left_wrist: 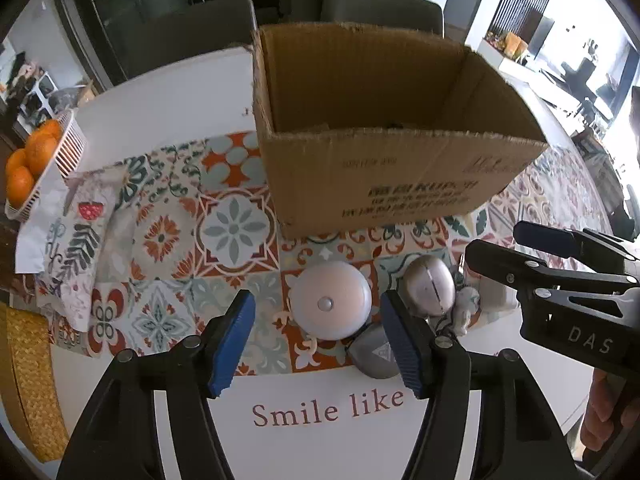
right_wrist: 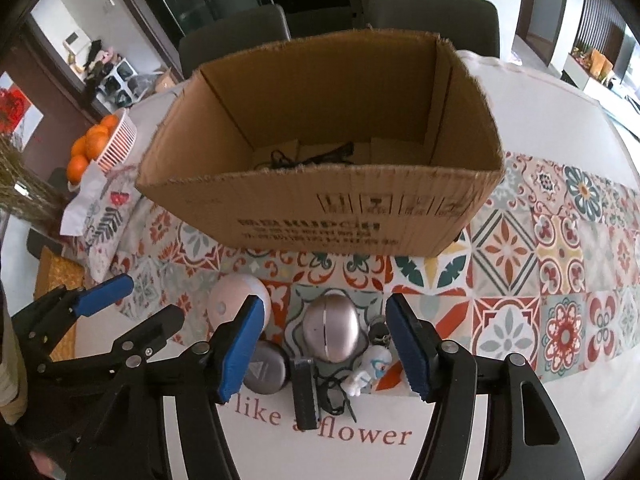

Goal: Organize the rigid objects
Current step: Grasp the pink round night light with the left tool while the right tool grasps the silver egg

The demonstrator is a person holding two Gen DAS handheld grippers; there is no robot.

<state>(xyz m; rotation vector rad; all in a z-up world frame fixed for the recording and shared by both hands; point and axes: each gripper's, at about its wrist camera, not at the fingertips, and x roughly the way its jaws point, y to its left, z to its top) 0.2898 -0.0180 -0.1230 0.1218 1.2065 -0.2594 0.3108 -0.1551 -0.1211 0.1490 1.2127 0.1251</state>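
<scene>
An open cardboard box (left_wrist: 380,184) (right_wrist: 320,216) stands on the patterned runner, with a black cord (right_wrist: 304,158) on its floor. In front of it lie a pale pink dome (left_wrist: 330,300) (right_wrist: 236,300), a silver egg-shaped case (left_wrist: 430,286) (right_wrist: 330,332), a grey round case (left_wrist: 374,354) (right_wrist: 266,368), a black bar (right_wrist: 304,392) and a small white figurine (right_wrist: 370,368). My left gripper (left_wrist: 320,344) (right_wrist: 136,304) hovers open over the dome. My right gripper (right_wrist: 326,344) (left_wrist: 508,246) hovers open over the silver case. Neither touches anything.
A white basket of oranges (left_wrist: 36,160) (right_wrist: 100,144) sits at the table's left end beside a folded patterned cloth (left_wrist: 76,240). A yellow woven mat (left_wrist: 28,380) lies lower left. Two grey chairs (right_wrist: 236,40) stand behind the box. The white table (left_wrist: 312,440) carries printed words.
</scene>
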